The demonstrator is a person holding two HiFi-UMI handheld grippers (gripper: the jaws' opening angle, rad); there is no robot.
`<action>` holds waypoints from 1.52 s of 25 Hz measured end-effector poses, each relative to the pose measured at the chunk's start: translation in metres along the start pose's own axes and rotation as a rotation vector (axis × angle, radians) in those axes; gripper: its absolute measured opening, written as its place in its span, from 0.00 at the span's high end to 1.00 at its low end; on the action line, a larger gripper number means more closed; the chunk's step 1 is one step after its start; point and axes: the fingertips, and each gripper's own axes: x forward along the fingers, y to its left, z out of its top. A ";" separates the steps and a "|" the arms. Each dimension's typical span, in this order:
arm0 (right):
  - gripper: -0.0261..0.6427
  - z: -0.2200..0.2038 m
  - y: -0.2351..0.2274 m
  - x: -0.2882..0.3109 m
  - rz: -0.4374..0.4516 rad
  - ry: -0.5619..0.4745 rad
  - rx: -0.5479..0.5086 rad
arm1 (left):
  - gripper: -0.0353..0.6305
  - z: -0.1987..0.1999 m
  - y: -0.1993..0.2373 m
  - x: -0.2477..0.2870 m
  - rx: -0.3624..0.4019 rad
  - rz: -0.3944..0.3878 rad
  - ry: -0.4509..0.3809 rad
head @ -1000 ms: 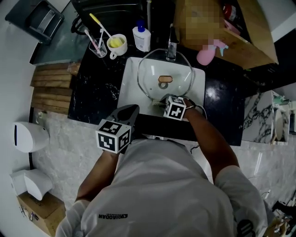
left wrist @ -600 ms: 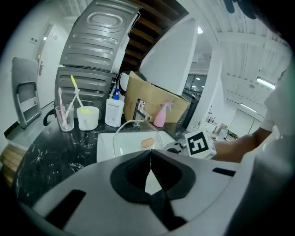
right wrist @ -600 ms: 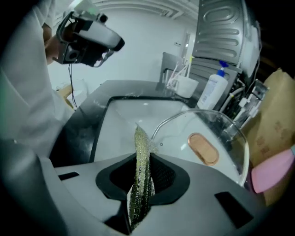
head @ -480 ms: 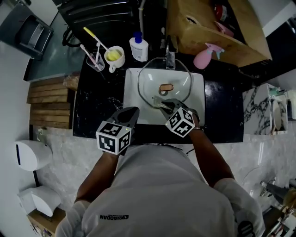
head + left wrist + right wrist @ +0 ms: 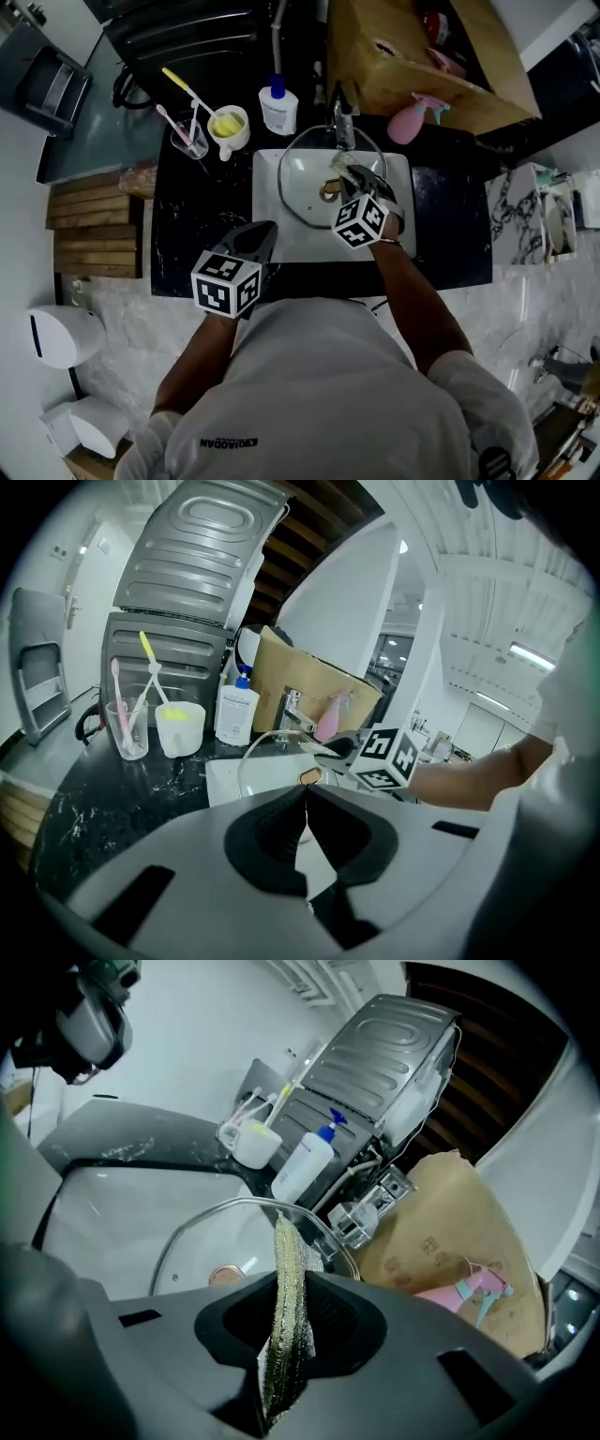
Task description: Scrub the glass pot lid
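the glass pot lid (image 5: 305, 187) is laid knob-up in the white sink (image 5: 272, 239), its far rim just beside the faucet (image 5: 343, 111). a green scouring pad (image 5: 286, 1307) is clamped edgewise in the right gripper (image 5: 352, 176), which is held over the lid's right part, near the knob. the left gripper (image 5: 262, 230) is held at the sink's near left corner, jaws pressed together with nothing between them.

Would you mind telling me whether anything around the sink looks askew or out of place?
Only the round glass pot lid: it leans tilted in the white rectangular sink, far rim raised by the chrome faucet. Likely propped for scrubbing; nothing spilled or broken shows.
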 end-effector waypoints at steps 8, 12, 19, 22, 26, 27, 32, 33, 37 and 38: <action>0.82 0.005 -0.003 0.044 -0.071 0.070 0.002 | 0.92 -0.010 0.026 -0.020 -0.050 0.036 -0.008; 0.82 0.011 -0.003 0.059 -0.079 0.082 -0.021 | 0.92 -0.017 0.035 -0.027 -0.073 0.053 -0.008; 0.81 0.016 -0.002 0.070 -0.092 0.089 -0.022 | 0.92 -0.021 0.044 -0.035 -0.079 0.068 -0.006; 0.81 0.017 -0.002 0.070 -0.103 0.090 -0.030 | 0.92 -0.023 0.049 -0.036 -0.083 0.073 -0.002; 0.81 0.023 0.004 0.070 -0.092 0.083 -0.050 | 0.92 -0.021 0.049 -0.035 -0.077 0.067 -0.005; 0.81 0.026 0.007 0.071 -0.086 0.081 -0.057 | 0.92 -0.020 0.049 -0.035 -0.076 0.064 -0.006; 0.81 0.039 0.013 0.076 -0.066 0.075 -0.017 | 0.92 -0.022 0.052 -0.034 -0.081 0.059 -0.005; 0.81 0.042 0.013 0.077 -0.063 0.073 -0.016 | 0.92 -0.022 0.052 -0.035 -0.082 0.059 -0.005; 0.81 0.052 0.015 0.082 -0.053 0.067 -0.040 | 0.92 -0.023 0.054 -0.036 -0.089 0.060 -0.009; 0.81 0.054 0.016 0.083 -0.049 0.066 -0.050 | 0.92 -0.023 0.055 -0.037 -0.091 0.062 -0.011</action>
